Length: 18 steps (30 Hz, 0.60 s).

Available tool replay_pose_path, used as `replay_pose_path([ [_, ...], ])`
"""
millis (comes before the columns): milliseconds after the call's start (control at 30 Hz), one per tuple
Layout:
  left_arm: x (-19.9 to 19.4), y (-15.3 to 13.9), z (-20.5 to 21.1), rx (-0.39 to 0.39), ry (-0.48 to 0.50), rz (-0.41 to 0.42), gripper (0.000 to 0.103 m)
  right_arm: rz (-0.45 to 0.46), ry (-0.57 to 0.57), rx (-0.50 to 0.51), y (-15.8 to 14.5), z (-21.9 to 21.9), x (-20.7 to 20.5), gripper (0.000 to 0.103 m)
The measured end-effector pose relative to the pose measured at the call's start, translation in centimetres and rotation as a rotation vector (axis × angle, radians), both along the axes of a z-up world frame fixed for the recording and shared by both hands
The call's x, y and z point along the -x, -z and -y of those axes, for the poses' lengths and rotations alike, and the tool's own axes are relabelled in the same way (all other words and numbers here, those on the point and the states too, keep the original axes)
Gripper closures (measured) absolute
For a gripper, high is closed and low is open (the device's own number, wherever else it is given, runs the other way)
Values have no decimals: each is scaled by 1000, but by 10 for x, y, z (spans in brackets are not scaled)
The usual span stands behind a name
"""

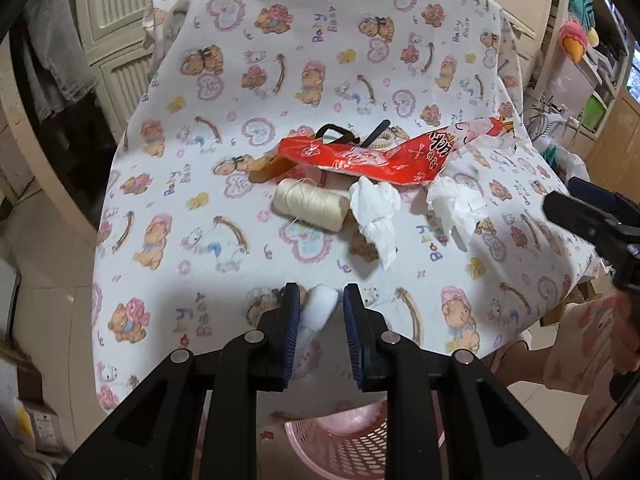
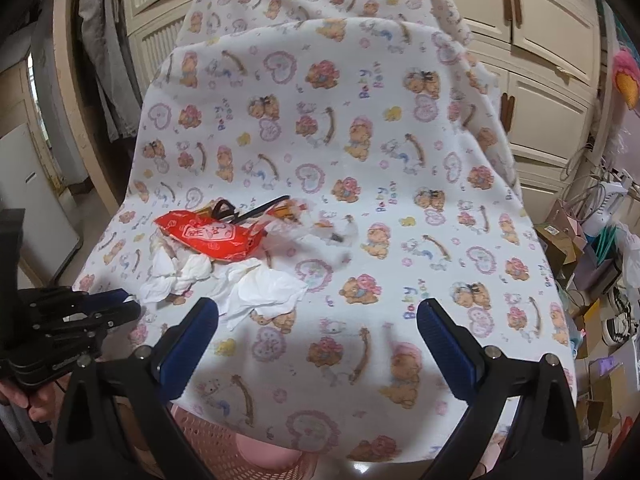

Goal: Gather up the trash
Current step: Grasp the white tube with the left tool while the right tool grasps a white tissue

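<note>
My left gripper has its jaws clenched on a white tissue wad above the pink basket; next, release. My right gripper, jaws released, faces remaining tissues and red wrapper on the counter.

A teddy bear cloth covers the table. Cream cupboards stand behind. The floor has pale tiles.
</note>
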<state>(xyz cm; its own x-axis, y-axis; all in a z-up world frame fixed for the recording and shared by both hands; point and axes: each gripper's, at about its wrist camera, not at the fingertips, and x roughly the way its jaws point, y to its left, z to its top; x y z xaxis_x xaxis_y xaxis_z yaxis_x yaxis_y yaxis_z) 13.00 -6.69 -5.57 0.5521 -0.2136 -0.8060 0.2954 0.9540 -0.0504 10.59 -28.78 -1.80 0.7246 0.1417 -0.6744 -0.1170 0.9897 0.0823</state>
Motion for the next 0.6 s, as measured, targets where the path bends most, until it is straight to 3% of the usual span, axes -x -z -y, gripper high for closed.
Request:
replay_pose_path([
  [300, -1, -2, -11, 46, -70, -99, 82, -71, -33, 13, 26, -33, -29, 5],
  [600, 0, -10, -16, 81, -93, -80, 82, -75, -61, 50, 37, -64, -44, 16],
])
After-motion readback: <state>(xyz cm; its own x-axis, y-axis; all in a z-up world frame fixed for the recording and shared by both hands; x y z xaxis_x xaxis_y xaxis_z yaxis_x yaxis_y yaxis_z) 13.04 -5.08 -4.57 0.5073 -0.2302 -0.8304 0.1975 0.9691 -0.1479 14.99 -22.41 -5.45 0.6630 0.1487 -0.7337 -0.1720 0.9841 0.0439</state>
